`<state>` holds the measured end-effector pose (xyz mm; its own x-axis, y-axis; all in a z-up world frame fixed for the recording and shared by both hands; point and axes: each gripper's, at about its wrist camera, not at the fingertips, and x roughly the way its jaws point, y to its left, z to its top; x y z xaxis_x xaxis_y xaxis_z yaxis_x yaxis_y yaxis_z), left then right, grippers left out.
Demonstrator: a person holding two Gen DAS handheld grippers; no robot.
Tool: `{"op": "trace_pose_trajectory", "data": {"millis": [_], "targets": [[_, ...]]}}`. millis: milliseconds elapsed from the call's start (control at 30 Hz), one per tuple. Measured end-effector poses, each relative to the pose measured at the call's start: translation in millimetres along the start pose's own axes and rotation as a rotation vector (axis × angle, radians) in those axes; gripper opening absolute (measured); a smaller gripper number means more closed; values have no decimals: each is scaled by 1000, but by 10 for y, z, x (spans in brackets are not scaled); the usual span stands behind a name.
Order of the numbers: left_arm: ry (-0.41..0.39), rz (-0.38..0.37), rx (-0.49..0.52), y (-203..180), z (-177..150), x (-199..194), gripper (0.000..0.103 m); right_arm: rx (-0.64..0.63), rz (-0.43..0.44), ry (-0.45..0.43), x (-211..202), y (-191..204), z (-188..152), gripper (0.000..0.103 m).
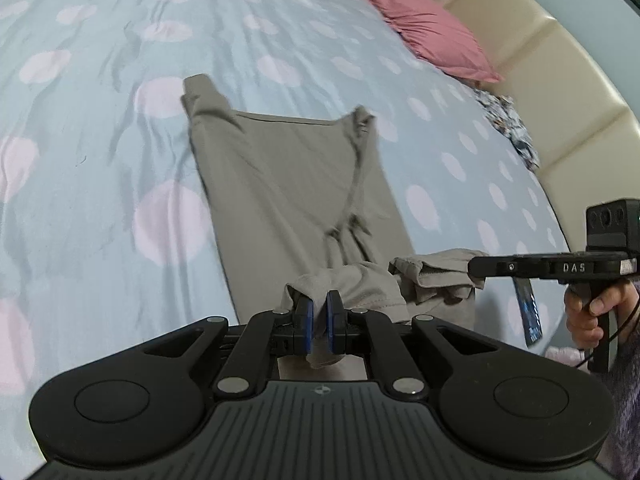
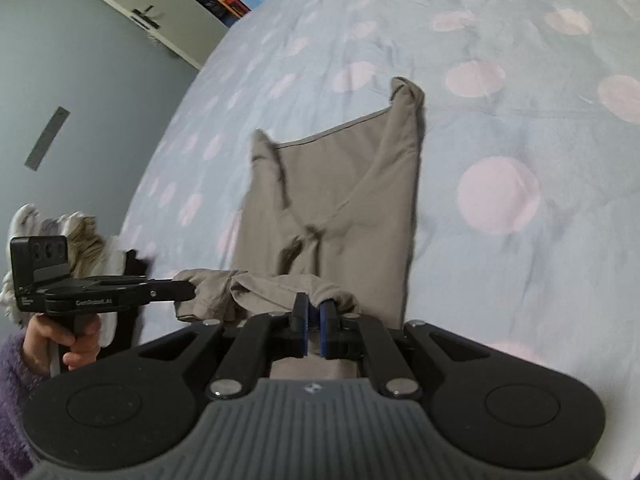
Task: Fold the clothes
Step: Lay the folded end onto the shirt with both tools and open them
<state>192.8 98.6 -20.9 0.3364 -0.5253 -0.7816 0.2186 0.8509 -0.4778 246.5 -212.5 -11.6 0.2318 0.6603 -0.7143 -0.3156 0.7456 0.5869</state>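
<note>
A grey-brown garment (image 1: 288,184) lies lengthwise on the bed, partly folded, its far edge toward the middle of the bed. My left gripper (image 1: 319,312) is shut on the garment's near left corner, cloth bunched between the blue pads. My right gripper (image 2: 313,316) is shut on the near right corner of the same garment (image 2: 340,200). Each gripper shows in the other's view: the right gripper (image 1: 476,270) at the right, the left gripper (image 2: 188,290) at the left, both pinching the lifted near hem.
The bed cover (image 1: 100,120) is pale blue with pink dots. A pink pillow (image 1: 424,24) and a patterned cloth (image 1: 508,128) lie by the cream headboard (image 1: 560,80). A pile of white and striped laundry (image 2: 80,236) sits at the bed's left edge. A hand (image 1: 588,312) holds the right handle.
</note>
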Motion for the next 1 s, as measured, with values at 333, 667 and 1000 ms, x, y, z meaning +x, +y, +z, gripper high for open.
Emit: {"op": "trace_pose_trajectory", "data": {"millis": [333, 667, 1000], "targets": [[32, 27, -159, 249, 182, 394, 5, 46, -84, 49, 498, -178, 241, 12], [-144, -40, -238, 242, 286, 59, 30, 46, -41, -81, 270, 25, 330, 41], [-112, 24, -84, -23, 118, -47, 32, -192, -45, -79, 60, 392, 152, 40]]}}
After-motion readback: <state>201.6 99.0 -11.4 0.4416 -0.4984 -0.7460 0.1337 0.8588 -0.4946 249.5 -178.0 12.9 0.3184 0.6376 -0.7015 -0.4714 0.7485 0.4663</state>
